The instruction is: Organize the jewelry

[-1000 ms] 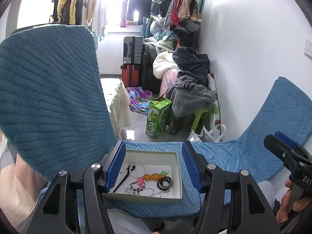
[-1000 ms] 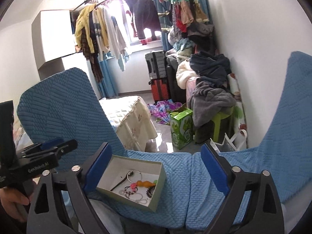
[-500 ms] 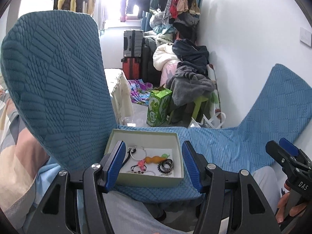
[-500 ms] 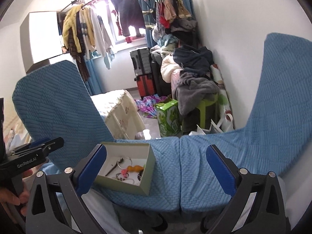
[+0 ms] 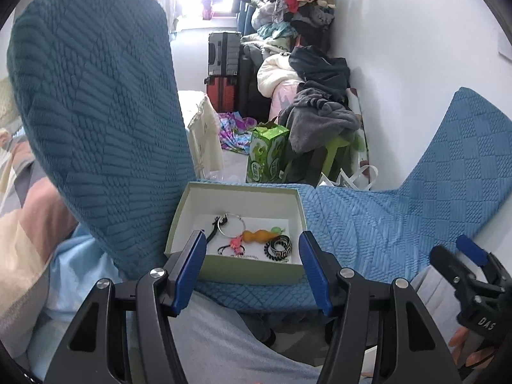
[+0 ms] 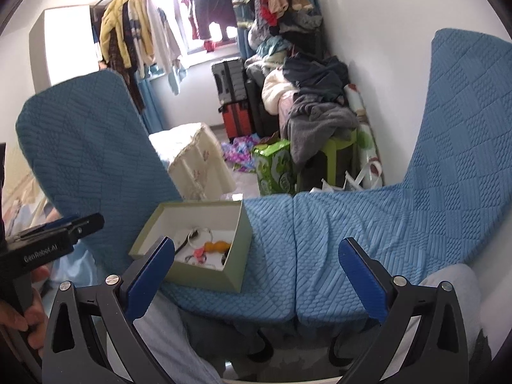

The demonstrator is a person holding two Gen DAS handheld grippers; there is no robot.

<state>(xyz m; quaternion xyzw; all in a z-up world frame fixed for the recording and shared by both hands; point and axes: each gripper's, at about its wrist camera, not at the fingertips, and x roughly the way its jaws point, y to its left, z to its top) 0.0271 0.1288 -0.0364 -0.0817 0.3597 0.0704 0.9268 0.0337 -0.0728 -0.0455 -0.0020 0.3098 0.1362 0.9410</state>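
Observation:
An open pale green box (image 5: 192,204) with a white inside sits on a blue quilted cushion (image 5: 368,224). In it lie a silver hoop (image 5: 233,225), an orange bead piece (image 5: 257,235), a pink charm (image 5: 236,243), a black patterned band (image 5: 279,245) and a black strip (image 5: 213,231). My left gripper (image 5: 252,267) is open and empty, just short of the box's near wall. My right gripper (image 6: 256,275) is open and empty, with the box (image 6: 235,256) by its left finger. The right gripper also shows at the left wrist view's right edge (image 5: 467,265).
Tall blue quilted cushions stand at the left (image 5: 96,112) and right (image 5: 464,166). Beyond the cushion are a green carton (image 5: 267,156), a green stool (image 6: 339,153) piled with clothes, suitcases (image 5: 224,73) and a white wall (image 5: 400,48).
Both grippers pulled back and tilted down over the second. The box now lies farther ahead of the left fingers and shows more fully. Both jaws stayed open.

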